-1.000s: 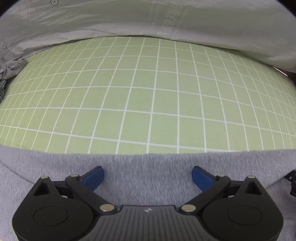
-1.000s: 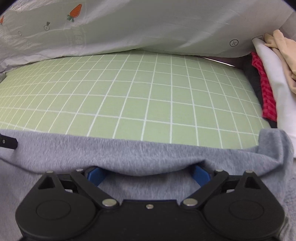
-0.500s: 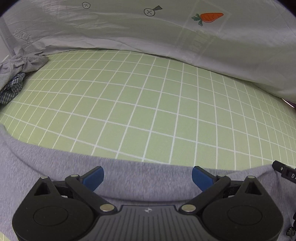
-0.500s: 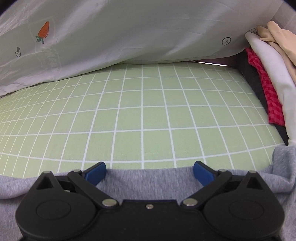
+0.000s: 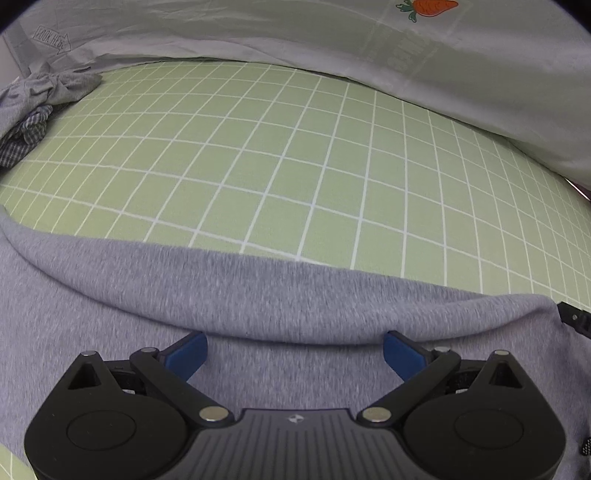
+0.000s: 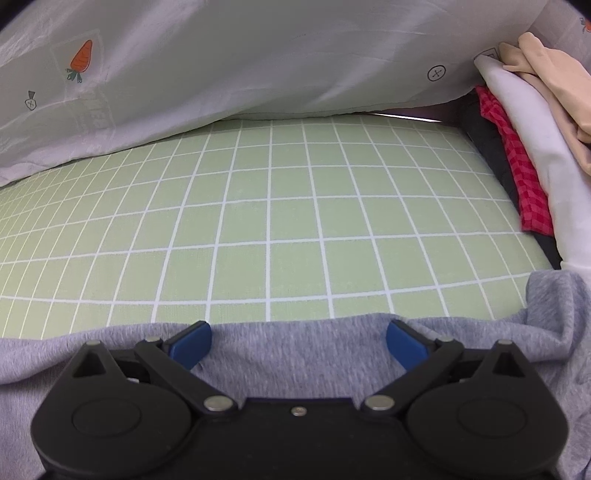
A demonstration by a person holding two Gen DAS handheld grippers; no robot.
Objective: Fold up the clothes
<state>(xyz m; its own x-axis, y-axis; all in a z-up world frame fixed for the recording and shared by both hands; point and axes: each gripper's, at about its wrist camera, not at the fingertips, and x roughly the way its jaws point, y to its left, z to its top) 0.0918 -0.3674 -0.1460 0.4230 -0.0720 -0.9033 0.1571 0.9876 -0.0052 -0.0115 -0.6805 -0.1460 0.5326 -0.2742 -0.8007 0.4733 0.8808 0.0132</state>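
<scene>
A green sheet with a white grid [image 6: 280, 206] covers the surface. On it lie a heather-grey knit garment [image 5: 258, 295], a crumpled grey-and-checked clothes heap [image 5: 33, 110], a white carrot-printed quilt [image 6: 258, 59] and stacked folded clothes [image 6: 532, 155].

My left gripper [image 5: 293, 350] sits low over the grey garment [image 5: 258, 302], blue fingers [image 5: 186, 352] spread wide, cloth between them but not pinched. A rolled fold edge crosses just ahead of the fingertips. Beyond lies the green gridded sheet [image 5: 295, 177]. Far side: pale quilt [image 5: 332, 48] with carrot print [image 5: 428, 7]. Upper left, crumpled grey and checked clothes [image 5: 33, 107]. A black gripper tip [image 5: 574, 319] shows at the right edge.
</scene>
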